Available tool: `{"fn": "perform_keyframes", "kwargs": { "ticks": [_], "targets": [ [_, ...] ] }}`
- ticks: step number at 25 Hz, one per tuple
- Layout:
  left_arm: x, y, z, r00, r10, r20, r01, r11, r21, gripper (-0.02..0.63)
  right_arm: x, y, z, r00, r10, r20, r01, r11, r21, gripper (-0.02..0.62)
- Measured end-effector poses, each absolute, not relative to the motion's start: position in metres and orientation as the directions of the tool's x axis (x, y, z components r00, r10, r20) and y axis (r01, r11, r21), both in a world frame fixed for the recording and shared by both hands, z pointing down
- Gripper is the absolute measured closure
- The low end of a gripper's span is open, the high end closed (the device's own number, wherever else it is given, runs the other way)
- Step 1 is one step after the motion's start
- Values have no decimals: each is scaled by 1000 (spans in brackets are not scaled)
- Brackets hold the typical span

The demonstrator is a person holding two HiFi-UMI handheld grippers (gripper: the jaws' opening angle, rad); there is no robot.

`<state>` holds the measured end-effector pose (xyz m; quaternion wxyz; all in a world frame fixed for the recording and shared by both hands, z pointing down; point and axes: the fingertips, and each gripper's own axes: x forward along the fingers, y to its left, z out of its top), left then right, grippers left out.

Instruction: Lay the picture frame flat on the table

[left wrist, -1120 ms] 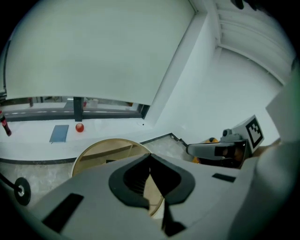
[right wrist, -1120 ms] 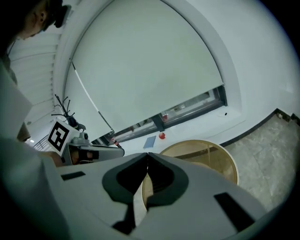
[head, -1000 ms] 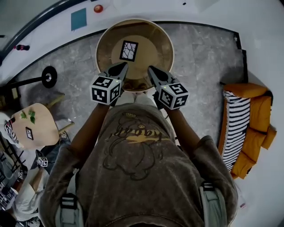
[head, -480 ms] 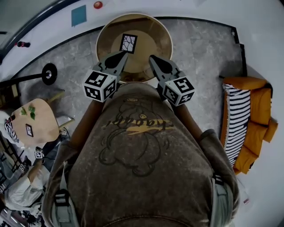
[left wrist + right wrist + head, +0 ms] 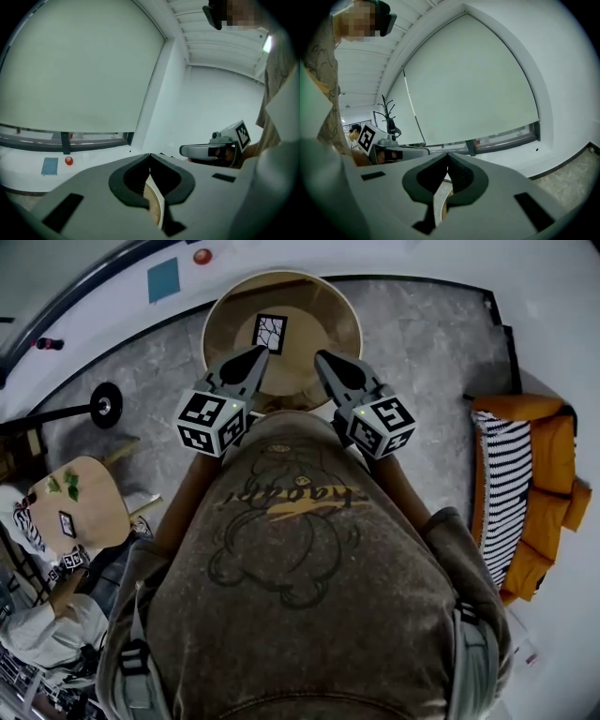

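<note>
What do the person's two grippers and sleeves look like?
Both the left gripper and right gripper have a grey body, a pointed claw with black pads, and a white cube with black square markers. The person wears a brown short-sleeved shirt.

- Left tool (image 5: 260, 354) and right tool (image 5: 322, 358): smooth matt grey plastic.
- Their pads (image 5: 461, 173): black, ribbed, they look like rubber.
- Counter (image 5: 220, 310) ahead of the tools: brown wood, smooth, a little glossy.
- Floor (image 5: 422, 362) around it: grey stone-like tiles, veined.
- Shirt (image 5: 300, 596) behind the tools: brown washed cloth, matt.
- Sofa (image 5: 548, 502), right of the right tool: orange cloth.
</note>
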<state>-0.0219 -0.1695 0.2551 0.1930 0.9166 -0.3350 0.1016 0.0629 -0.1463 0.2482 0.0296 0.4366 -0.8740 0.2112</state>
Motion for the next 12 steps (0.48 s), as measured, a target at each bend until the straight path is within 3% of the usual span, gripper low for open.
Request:
{"fn": "perform_keyframes", "kwargs": {
  "ticks": [12],
  "targets": [
    [-25,-167,256,754,-573,322,-654,-701,285,588,55,-142,239,-661,-720,210,-741,581,-337,577]
  ]
}}
